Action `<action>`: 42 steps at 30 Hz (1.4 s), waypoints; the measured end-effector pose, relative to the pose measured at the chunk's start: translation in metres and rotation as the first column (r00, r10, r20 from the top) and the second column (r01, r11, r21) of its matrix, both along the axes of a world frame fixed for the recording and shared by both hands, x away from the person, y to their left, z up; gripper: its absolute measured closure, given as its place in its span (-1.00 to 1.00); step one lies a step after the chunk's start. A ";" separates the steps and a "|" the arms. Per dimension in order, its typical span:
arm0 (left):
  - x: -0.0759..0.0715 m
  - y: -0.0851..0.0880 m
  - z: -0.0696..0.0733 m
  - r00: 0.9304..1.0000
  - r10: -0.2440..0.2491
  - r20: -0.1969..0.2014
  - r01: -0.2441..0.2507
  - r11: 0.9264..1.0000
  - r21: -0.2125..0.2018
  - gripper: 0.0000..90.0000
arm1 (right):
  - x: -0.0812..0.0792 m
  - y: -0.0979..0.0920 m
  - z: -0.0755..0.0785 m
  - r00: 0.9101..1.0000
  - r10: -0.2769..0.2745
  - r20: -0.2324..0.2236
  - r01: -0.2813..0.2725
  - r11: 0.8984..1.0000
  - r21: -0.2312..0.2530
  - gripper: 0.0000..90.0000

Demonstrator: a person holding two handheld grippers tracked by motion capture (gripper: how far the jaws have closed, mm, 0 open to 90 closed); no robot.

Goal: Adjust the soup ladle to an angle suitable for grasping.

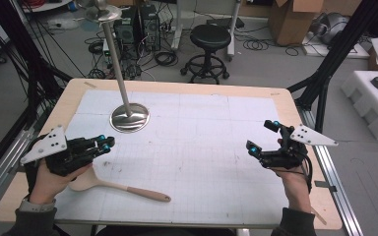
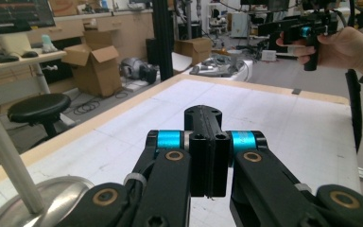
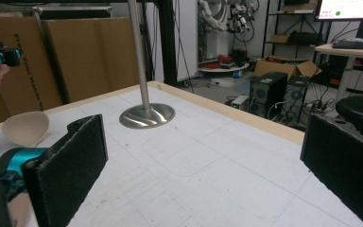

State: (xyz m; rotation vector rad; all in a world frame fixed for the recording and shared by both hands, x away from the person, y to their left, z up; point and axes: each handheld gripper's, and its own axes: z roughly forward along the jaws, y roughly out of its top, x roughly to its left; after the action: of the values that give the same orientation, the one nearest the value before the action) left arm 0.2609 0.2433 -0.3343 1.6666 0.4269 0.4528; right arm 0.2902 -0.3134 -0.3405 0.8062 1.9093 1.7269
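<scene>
Wooden and pale, a spoon [image 1: 113, 186] is being left flat on the gridded mat [image 1: 197, 162], well on the near side of the metal stand [image 1: 129, 117]. Its bowl is being partly covered in the high view by the left hand [image 1: 49, 179], and its handle is being pointed away from that hand, toward the near middle of the mat. In the right gripper view the spoon's bowl [image 3: 26, 127] is being shown just to the left of the stand's base [image 3: 147, 115].

The left gripper [image 1: 106, 142] is being held just above the mat, a little nearer than the stand and to its left, over the spoon's bowl end. Its jaws are being kept pressed together with nothing between them, as the left gripper view makes plain; the stand's pole and base [image 2: 38, 198] are being shown beside them at lower left.

The right gripper [image 1: 262, 135] is being held by the right hand [image 1: 293, 179] well apart from the stand, near the table's [image 1: 177, 86] right edge. Its jaws are being kept spread wide, and the pads [image 3: 71, 165] are being shown with only bare mat between them. Neither gripper is touching the spoon or the stand.
</scene>
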 end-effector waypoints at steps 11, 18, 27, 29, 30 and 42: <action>-0.001 -0.002 -0.022 0.997 0.021 -0.077 -0.023 0.999 -0.023 1.00 | 0.004 0.000 -0.002 1.000 0.006 0.015 -0.007 1.000 0.007 -0.99; -0.012 -0.007 -0.041 0.993 0.021 -0.112 -0.023 1.000 -0.014 1.00 | 0.005 0.000 -0.002 1.000 0.010 0.013 -0.010 1.000 0.007 -0.99; -0.035 -0.009 -0.075 0.983 0.062 -0.172 -0.056 0.998 0.039 1.00 | 0.005 -0.002 -0.002 1.000 0.006 0.005 -0.006 1.000 0.013 -0.99; -0.040 -0.010 -0.080 0.984 0.057 -0.170 -0.047 0.997 0.063 1.00 | 0.005 -0.002 -0.002 1.000 0.003 0.005 -0.003 1.000 0.012 -0.99; -0.041 -0.011 -0.082 0.984 0.062 -0.167 -0.051 0.996 0.067 1.00 | 0.005 -0.002 -0.003 1.000 0.004 0.001 -0.004 1.000 0.012 -0.99; -0.048 -0.023 -0.092 0.983 0.030 -0.182 -0.015 0.996 0.082 1.00 | 0.006 0.001 -0.003 1.000 0.005 -0.002 -0.005 1.000 -0.002 -0.99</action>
State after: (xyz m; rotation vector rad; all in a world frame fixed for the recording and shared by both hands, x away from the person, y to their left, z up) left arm 0.2126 0.2207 -0.4264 1.7907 0.5698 0.3381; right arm 0.2960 -0.3121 -0.3437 0.8031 1.9160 1.7275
